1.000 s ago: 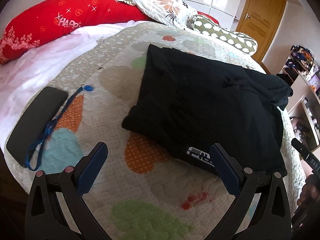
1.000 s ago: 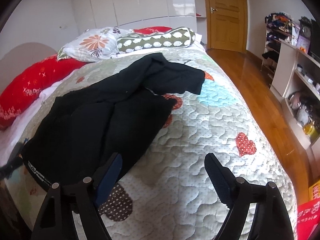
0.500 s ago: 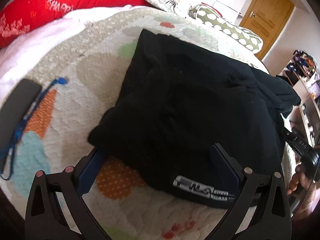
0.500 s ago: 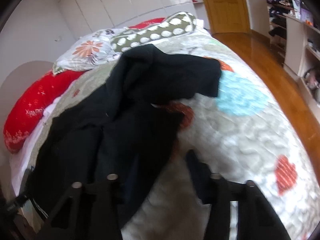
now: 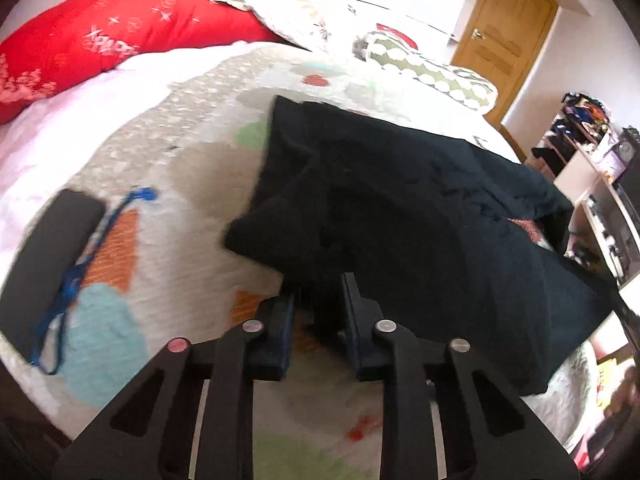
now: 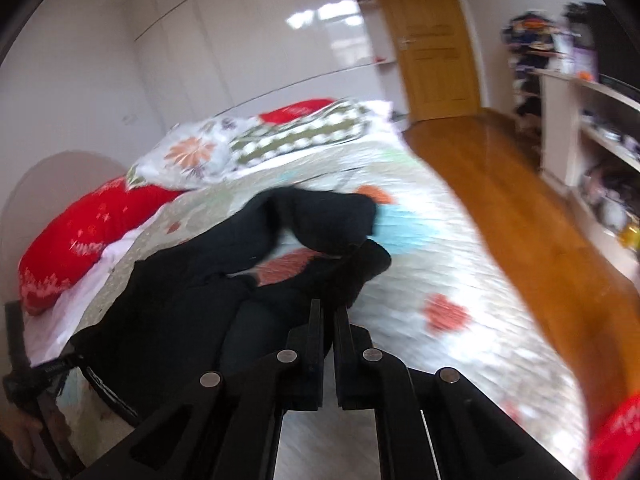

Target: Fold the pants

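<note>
Bedroom: bed with patterned quilt (image 5: 192,184). Far left of it, a dark flat case (image 5: 44,272) with a blue cord (image 5: 80,272); a red pillow (image 5: 120,36) sits behind. Black pants (image 5: 420,216) lie across the quilt's centre. Left tool (image 5: 318,300) closing, jaws nearly together on a bunched pants edge. Right tool (image 6: 327,316) clamped shut on pants fabric, frame blurred.

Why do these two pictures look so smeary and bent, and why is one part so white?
Right wrist view: motion blur smears the quilt and shelves; glare streaks the glossy wardrobe doors. Left wrist view: sharper, but the floral pillow is washed out by bright light. Both are fisheye views, so straight edges bow.
</note>
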Motion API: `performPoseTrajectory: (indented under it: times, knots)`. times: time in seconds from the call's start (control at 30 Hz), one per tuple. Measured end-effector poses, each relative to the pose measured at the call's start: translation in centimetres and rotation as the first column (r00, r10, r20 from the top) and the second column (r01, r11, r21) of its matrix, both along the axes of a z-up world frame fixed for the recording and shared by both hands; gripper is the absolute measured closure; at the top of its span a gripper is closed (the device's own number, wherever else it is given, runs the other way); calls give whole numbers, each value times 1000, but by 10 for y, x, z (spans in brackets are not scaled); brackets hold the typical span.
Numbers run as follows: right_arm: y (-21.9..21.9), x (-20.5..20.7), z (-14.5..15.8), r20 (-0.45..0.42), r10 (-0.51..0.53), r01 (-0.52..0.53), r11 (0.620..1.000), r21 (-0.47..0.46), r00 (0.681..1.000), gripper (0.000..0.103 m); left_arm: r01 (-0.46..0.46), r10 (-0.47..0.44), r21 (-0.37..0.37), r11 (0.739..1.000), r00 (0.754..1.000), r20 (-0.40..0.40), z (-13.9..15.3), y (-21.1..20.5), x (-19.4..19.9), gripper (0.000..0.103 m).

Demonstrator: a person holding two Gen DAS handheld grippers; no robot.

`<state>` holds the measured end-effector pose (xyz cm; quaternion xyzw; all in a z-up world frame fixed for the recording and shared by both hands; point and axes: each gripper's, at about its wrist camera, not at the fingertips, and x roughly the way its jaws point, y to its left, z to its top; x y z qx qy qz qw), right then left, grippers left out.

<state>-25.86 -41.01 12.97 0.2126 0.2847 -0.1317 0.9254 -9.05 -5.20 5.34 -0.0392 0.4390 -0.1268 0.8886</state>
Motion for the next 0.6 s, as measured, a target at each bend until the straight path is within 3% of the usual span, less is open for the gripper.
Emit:
performPoseTrajectory:
  times: [0.2, 0.33, 0.37, 0.4, 0.47, 0.6]
  knots:
    - [-20, -22, -38, -136, -55, 59, 998, 23, 989, 100, -43, 41, -21, 999, 997, -69, -22, 14, 1, 86]
    - [-25, -21, -46, -145, -60, 67, 997, 40, 988, 100, -69, 59, -122, 990, 995, -81, -18, 29, -7, 85]
    - [-26, -21, -47, -147, -58, 65, 997, 39, 987, 100, -76, 64, -143, 987, 994, -90, -18, 33, -10, 77]
    - [-27, -21, -49, -151, -57, 64, 997, 43, 987, 100, -87, 72, -153, 984, 993, -98, -18, 36, -12, 56]
    - [-30, -22, -56, -158, -58, 70, 995, 70, 986, 100, -107, 91, -175, 979, 991, -96, -19, 41, -15, 31]
    - [-34, -21, -63, -152, -76, 97, 986, 137, 986, 98, -142, 121, -215, 966, 987, -107, -22, 43, -7, 31]
